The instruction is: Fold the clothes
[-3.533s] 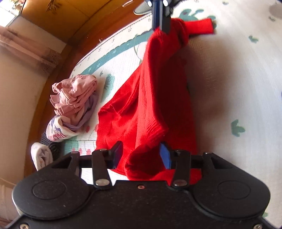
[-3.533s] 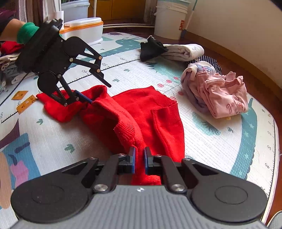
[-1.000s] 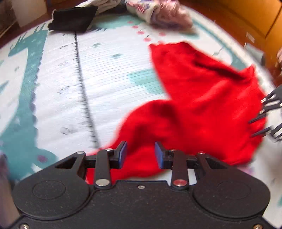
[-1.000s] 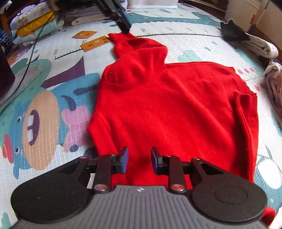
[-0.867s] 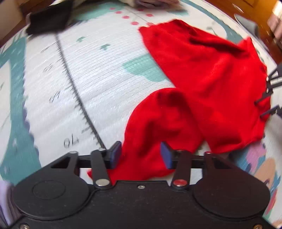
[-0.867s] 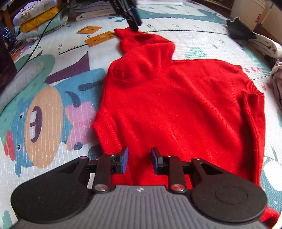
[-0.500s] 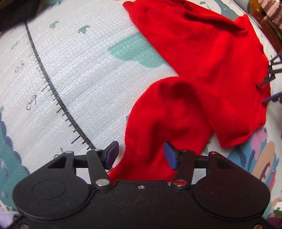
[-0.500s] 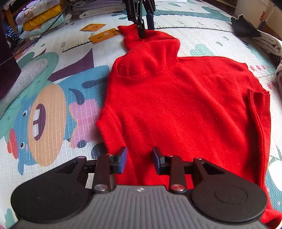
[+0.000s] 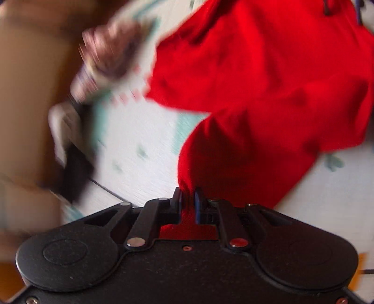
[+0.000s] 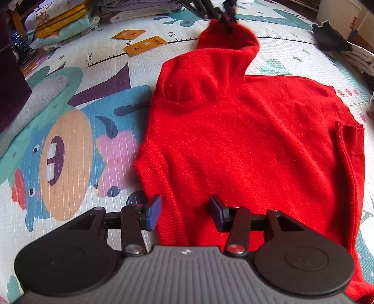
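A red sweater (image 10: 245, 140) lies spread on the patterned play mat (image 10: 77, 140), with one sleeve (image 10: 224, 39) stretched toward the far side. My left gripper (image 9: 187, 198) is closing, and its jaws pinch the end of that sleeve (image 9: 233, 152). In the right wrist view the left gripper (image 10: 219, 11) shows at the top, lifting the sleeve tip. My right gripper (image 10: 185, 208) hovers over the sweater's near ribbed hem. Its jaws are opening. The hem lies between and below the pads, and they do not press on it.
Folded clothes (image 10: 65, 14) are stacked at the far left, with orange cards (image 10: 145, 45) on the mat beside them. A black cloth (image 10: 332, 39) and pale garments lie at the far right. A blurred pink bundle (image 9: 105, 53) sits at the mat's edge.
The left gripper's jaws went from wide apart to pinched on the sleeve end, and its view has rolled sharply. The right gripper's jaws have spread wider; it has stayed over the hem.
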A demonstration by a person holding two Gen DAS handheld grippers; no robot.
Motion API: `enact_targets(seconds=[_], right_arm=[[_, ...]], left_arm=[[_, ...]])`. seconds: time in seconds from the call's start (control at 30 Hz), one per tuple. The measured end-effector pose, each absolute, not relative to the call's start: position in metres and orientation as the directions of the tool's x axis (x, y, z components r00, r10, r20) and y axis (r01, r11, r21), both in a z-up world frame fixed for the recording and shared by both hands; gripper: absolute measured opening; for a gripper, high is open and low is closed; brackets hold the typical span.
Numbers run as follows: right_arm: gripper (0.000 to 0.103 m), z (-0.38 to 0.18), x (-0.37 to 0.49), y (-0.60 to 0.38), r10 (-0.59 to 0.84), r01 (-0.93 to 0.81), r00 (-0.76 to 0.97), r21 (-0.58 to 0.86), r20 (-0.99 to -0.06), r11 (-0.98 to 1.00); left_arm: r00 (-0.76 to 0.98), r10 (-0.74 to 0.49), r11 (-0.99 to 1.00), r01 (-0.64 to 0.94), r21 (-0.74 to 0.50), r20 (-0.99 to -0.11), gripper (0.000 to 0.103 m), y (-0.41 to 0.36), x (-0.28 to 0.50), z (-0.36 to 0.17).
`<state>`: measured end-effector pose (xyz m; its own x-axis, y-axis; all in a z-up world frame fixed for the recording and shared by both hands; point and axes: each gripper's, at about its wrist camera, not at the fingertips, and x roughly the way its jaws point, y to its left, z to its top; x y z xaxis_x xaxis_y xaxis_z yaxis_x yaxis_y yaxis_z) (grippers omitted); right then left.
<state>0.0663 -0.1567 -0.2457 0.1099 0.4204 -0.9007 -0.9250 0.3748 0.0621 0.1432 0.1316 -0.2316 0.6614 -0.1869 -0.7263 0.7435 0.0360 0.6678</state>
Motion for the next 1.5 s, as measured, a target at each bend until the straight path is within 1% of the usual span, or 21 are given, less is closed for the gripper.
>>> enact_targets(seconds=[0.03,0.07,0.17,0.3,0.4,0.47,0.53,0.6,0.67,0.73,0.8,0.83,0.97,1.0,1.07,1.13,1.17,1.27,1.4,1.43,1.5], right_arm=[[0.048,-0.246,0.066,-0.157,0.421,-0.925,0.109,0.064,-0.9,0.376],[0.048,-0.246,0.067,-0.157,0.422,-0.924,0.108,0.065,-0.9,0.376],[0.048,-0.246,0.066,-0.157,0.421,-0.925,0.109,0.063,-0.9,0.374],[0.048,-0.246,0.067,-0.156,0.421,-0.925,0.107,0.065,-0.901,0.374],[0.049,-0.247,0.067,-0.158,0.423,-0.925,0.108,0.064,-0.9,0.374],[0.049,-0.247,0.066,-0.158,0.424,-0.926,0.109,0.064,-0.899,0.372],[0.049,-0.247,0.066,-0.158,0.425,-0.927,0.108,0.063,-0.899,0.37],[0.049,-0.247,0.066,-0.157,0.425,-0.927,0.109,0.062,-0.898,0.37],[0.049,-0.247,0.066,-0.157,0.425,-0.927,0.11,0.061,-0.899,0.371],[0.049,-0.247,0.066,-0.157,0.423,-0.926,0.111,0.061,-0.899,0.372],[0.05,-0.247,0.066,-0.157,0.422,-0.926,0.11,0.061,-0.9,0.372],[0.05,-0.247,0.066,-0.156,0.422,-0.926,0.109,0.062,-0.9,0.372],[0.056,-0.247,0.065,-0.155,0.423,-0.929,0.103,0.065,-0.9,0.364],[0.058,-0.248,0.064,-0.155,0.423,-0.93,0.103,0.064,-0.9,0.362],[0.06,-0.248,0.063,-0.155,0.424,-0.932,0.102,0.062,-0.9,0.356],[0.059,-0.248,0.063,-0.155,0.428,-0.933,0.101,0.064,-0.898,0.355],[0.057,-0.247,0.064,-0.156,0.432,-0.931,0.101,0.069,-0.896,0.359],[0.042,-0.241,0.069,-0.156,0.446,-0.923,0.118,0.067,-0.887,0.378],[0.042,-0.224,0.075,-0.143,0.498,-0.927,0.19,0.012,-0.846,0.374],[0.042,-0.22,0.076,-0.136,0.512,-0.932,0.199,0.0,-0.836,0.361],[0.042,-0.214,0.078,-0.119,0.535,-0.948,0.206,-0.03,-0.82,0.318]], left_arm=[[0.692,-0.237,0.005,0.702,0.712,-0.682,0.008,0.133,0.134,-0.229],[0.706,-0.259,-0.006,0.681,0.733,-0.659,0.008,0.133,0.128,-0.225],[0.652,-0.195,0.149,0.758,0.635,-0.732,0.009,0.137,0.145,-0.213],[0.62,-0.12,0.262,0.773,0.578,-0.775,0.008,0.151,0.16,-0.192],[0.537,-0.083,0.318,0.813,0.488,-0.84,0.008,0.156,0.156,-0.177],[0.448,-0.065,0.346,0.848,0.401,-0.892,0.008,0.157,0.152,-0.171],[0.363,-0.077,0.386,0.87,0.308,-0.929,0.008,0.159,0.152,-0.163],[0.284,-0.102,0.456,0.865,0.209,-0.953,0.008,0.158,0.163,-0.157],[0.252,-0.101,0.499,0.85,0.17,-0.963,0.008,0.159,0.175,-0.159],[0.242,-0.056,0.533,0.827,0.176,-0.969,0.009,0.157,0.189,-0.176],[0.278,-0.004,0.529,0.816,0.234,-0.961,0.01,0.153,0.198,-0.198],[0.299,0.017,0.528,0.808,0.262,-0.954,0.017,0.151,0.201,-0.207],[0.456,0.107,0.549,0.713,0.435,-0.884,0.023,0.154,0.218,-0.232],[0.466,0.116,0.581,0.684,0.441,-0.877,0.025,0.162,0.219,-0.231],[0.477,0.13,0.652,0.62,0.438,-0.869,0.026,0.177,0.222,-0.228],[0.445,0.112,0.771,0.525,0.36,-0.888,0.026,0.199,0.225,-0.225],[0.426,0.098,0.833,0.46,0.308,-0.899,0.026,0.211,0.225,-0.226],[0.383,0.01,0.965,0.239,0.11,-0.924,0.026,0.244,0.226,-0.235],[0.409,-0.164,0.982,-0.019,-0.188,-0.897,0.026,0.276,0.224,-0.246],[0.42,-0.197,0.966,-0.072,-0.249,-0.886,0.026,0.281,0.224,-0.249],[0.427,-0.232,0.94,-0.132,-0.314,-0.874,0.026,0.284,0.224,-0.256]])
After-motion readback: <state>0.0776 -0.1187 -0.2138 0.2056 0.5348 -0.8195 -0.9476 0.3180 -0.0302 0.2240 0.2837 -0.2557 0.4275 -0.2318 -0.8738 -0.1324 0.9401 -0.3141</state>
